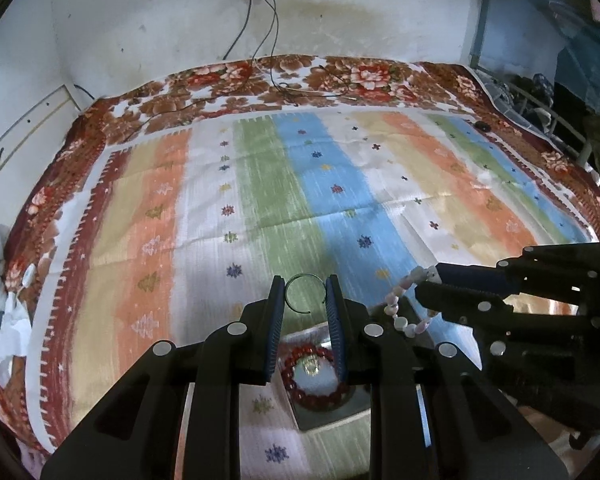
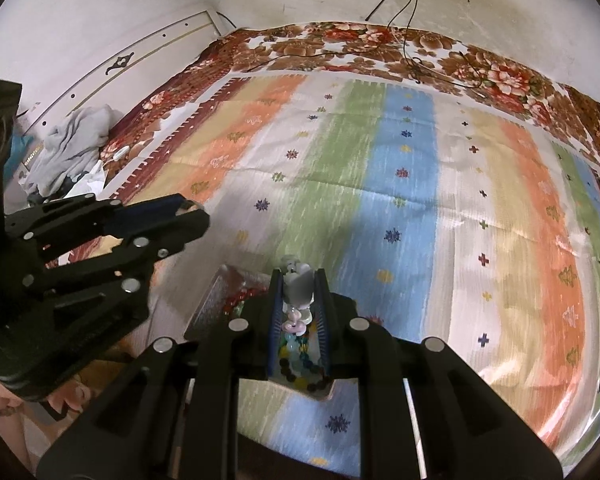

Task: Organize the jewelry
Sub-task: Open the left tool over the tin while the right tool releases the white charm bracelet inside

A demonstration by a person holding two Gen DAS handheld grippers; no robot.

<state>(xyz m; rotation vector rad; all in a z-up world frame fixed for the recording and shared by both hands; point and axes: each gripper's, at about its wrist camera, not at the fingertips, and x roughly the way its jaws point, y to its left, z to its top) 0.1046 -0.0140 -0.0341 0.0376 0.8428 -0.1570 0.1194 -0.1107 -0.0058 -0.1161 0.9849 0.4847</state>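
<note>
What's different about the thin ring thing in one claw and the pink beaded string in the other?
The thin bangle is one rigid, dark, open hoop with a gap; the pale bead bracelet is a floppy string of chunky pinkish-white beads. The bangle sits braced between the left gripper's fingers; the bracelet dangles from the right gripper's tips. Both are held above the striped cloth.

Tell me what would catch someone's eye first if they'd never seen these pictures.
Probably the left gripper, holding a thin open metal bangle between its fingers above a clear tray with a red bead bracelet inside. Just to its right, the right gripper pinches a pale pink bead bracelet that dangles over the tray. Behind them spreads a bright striped bedspread.
</note>
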